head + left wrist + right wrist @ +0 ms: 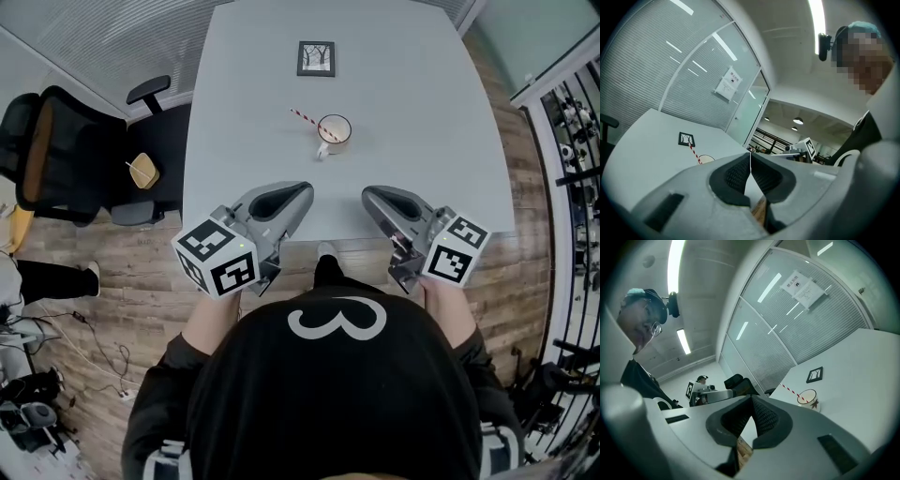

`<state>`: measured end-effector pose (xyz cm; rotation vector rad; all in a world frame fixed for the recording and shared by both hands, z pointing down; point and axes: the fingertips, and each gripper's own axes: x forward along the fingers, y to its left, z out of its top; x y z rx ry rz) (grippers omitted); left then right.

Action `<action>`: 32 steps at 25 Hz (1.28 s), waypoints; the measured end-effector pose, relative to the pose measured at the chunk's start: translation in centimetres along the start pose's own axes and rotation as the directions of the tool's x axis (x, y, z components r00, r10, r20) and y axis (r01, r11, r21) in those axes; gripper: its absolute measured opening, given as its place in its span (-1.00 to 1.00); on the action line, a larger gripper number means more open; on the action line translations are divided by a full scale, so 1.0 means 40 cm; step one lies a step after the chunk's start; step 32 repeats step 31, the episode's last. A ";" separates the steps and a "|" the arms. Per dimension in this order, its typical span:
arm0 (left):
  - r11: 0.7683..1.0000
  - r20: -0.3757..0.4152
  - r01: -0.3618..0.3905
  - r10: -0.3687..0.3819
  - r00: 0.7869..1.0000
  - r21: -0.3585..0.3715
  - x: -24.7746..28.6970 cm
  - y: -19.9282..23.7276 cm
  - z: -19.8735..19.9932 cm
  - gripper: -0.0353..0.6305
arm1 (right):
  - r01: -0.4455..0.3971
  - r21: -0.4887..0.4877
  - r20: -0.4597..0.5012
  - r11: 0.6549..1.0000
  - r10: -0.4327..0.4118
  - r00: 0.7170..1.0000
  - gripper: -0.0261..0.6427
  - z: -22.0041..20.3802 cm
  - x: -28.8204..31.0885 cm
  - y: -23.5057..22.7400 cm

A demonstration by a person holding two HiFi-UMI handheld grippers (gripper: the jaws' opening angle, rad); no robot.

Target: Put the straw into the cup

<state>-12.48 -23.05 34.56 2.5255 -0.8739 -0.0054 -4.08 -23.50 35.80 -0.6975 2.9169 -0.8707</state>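
Observation:
A white cup (334,131) stands on the white table (422,141), with a red-and-white striped straw (304,117) resting in it and leaning out to the upper left. Both grippers hover over the table's near edge, well short of the cup. My left gripper (307,191) is shut with nothing between its jaws, and so is my right gripper (367,196). In the left gripper view the cup (707,159) and straw (695,153) show beyond the closed left gripper (750,159). In the right gripper view the cup (807,398) and straw (790,389) lie right of the closed right gripper (751,400).
A black-framed picture card (316,58) lies at the table's far side. A black office chair (56,155) and a second chair with a small wooden item (142,171) stand left of the table. A metal railing (572,141) runs along the right.

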 end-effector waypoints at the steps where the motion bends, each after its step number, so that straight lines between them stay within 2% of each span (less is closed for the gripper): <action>1: 1.000 -0.002 0.002 -0.002 1.000 0.014 -0.006 -0.016 0.000 -0.83 | -0.001 -0.009 0.006 1.000 0.001 1.000 -0.88 0.002 -0.005 0.013; 13: 0.998 0.021 0.026 -0.027 0.999 0.050 -0.090 -0.144 -0.021 -0.84 | -0.020 -0.074 0.034 0.997 0.023 0.999 -0.88 -0.030 -0.048 0.149; 21: 0.998 0.032 0.005 -0.007 0.999 0.063 -0.145 -0.181 -0.039 -0.84 | -0.036 -0.100 0.043 0.994 0.040 0.998 -0.88 -0.050 -0.054 0.219; 32: 0.997 0.036 0.005 -0.007 0.999 0.074 -0.175 -0.216 -0.072 -0.84 | -0.028 -0.103 0.035 0.994 0.032 0.999 -0.88 -0.093 -0.075 0.256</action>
